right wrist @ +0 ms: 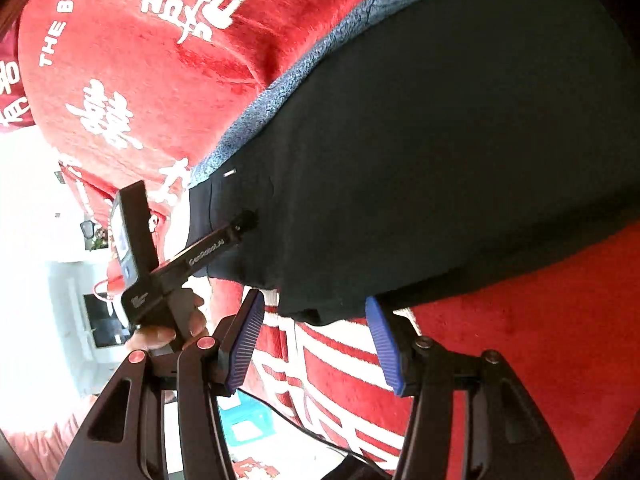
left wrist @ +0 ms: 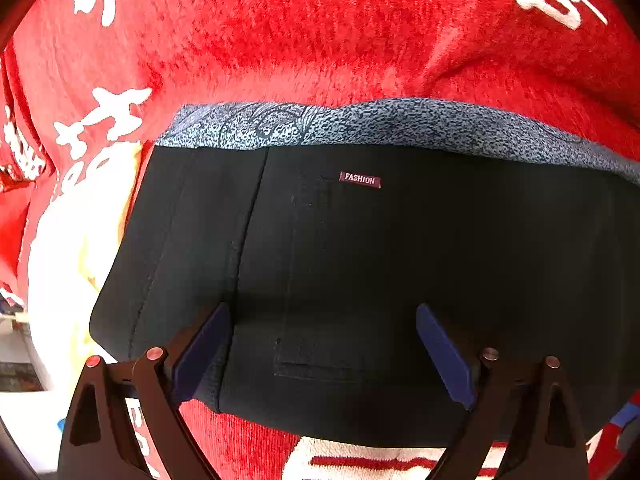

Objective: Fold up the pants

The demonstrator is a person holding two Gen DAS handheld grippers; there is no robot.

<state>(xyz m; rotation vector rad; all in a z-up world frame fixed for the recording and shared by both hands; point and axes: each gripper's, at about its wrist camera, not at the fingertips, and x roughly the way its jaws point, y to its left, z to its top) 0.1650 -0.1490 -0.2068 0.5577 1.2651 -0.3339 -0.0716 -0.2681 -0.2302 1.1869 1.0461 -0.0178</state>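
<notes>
Black fabric: your dark, smooth folded pants [left wrist: 400, 272] with the little maroon "FASHION" tag [left wrist: 359, 180] lie flat on the fuzzy red blanket with white lettering [left wrist: 280, 32], filling the middle of the left wrist view.

Under layer: a speckled blue-grey patterned cloth [left wrist: 400, 124] pokes out along the far edge of the pants. Can't tell if it's lining or a separate piece, so watch it.

Left gripper [left wrist: 324, 340]: jaws spread wide, blue pads hanging over the near part of the pants, nothing pinched. Whether the pads touch the cloth I can't say.

Right gripper [right wrist: 316, 340]: jaws spread too, parked at the near edge of the pants over a corner [right wrist: 308, 312], not squeezing anything yet.

Your hand: in the right wrist view, fingers [right wrist: 160, 334] wrap the handle of the other black gripper tool [right wrist: 192, 256] off to the left.

Where you're at: I'd guess the fold looks mostly done, maybe one more fold or a tidy-up left.

What could bite you:
- grab only the top layer and the stack peels open
- pinch the fuzzy blanket along with the pants and you drag everything
- lift one side before the other and the fold skews
- slick fabric may slip out of a shallow pinch
</notes>
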